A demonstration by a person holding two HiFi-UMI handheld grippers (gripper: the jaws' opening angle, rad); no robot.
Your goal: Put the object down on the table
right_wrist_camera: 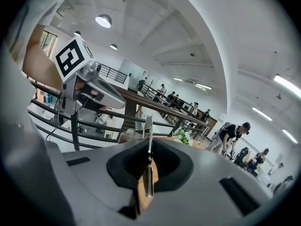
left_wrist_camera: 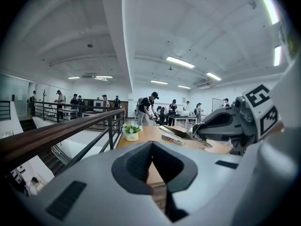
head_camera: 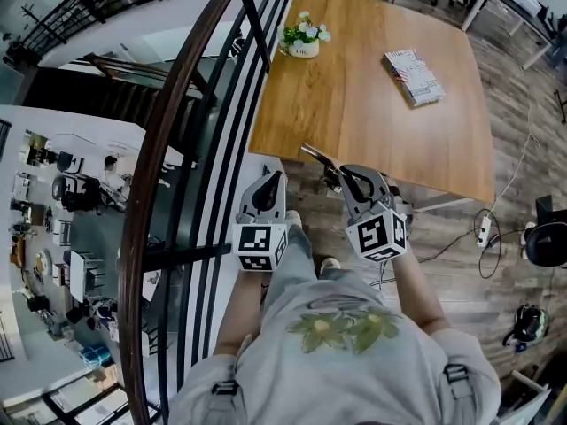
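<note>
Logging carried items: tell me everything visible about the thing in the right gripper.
The thin strip is flat, metallic-looking and seen edge-on in the right gripper view, clamped between the jaws of the right gripper and sticking out past them. In the head view it points up-left over the near edge of the wooden table, seemingly above it. What it is cannot be told.

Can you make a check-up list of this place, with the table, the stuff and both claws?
Surface: light brown wooden table, mostly bare.
Job's things: thin flat brownish strip, in the air by the table's near edge, not set down.
Clutter: white pot of flowers; white patterned book.
Grippers: right claw shut on the strip; left claw shut, empty.
Cables: white power strip with cords on the floor.
Surroundings: dark curved railing; people at far desks.
</note>
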